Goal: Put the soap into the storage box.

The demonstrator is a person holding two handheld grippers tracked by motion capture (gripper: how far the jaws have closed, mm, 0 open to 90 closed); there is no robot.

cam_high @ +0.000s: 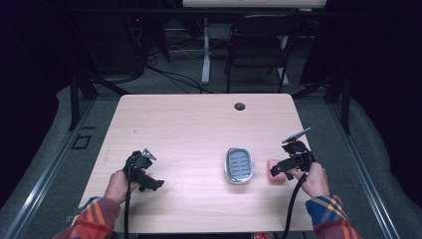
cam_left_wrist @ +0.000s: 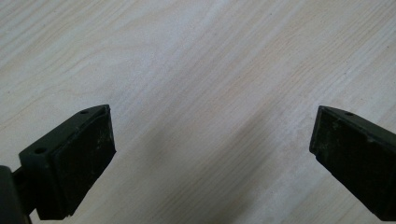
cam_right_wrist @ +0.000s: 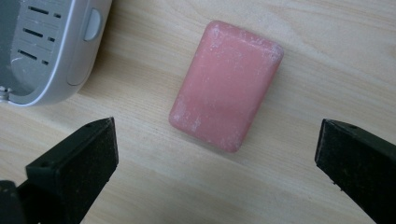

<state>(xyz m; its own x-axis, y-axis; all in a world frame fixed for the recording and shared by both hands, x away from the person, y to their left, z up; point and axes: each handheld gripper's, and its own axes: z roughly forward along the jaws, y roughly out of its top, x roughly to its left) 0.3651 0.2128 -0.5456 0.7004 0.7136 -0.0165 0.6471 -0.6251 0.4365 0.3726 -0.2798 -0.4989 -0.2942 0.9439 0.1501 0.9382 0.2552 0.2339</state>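
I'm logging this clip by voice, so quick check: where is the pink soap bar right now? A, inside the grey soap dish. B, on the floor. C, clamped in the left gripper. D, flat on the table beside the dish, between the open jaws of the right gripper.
D: the pink soap bar lies flat on the table, apart from the soap dish, with the right gripper open around it.

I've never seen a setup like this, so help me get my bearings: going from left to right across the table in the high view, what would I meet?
Left gripper → grey soap dish → pink soap bar → right gripper, its open jaws over the soap, so these last two partly overlap.
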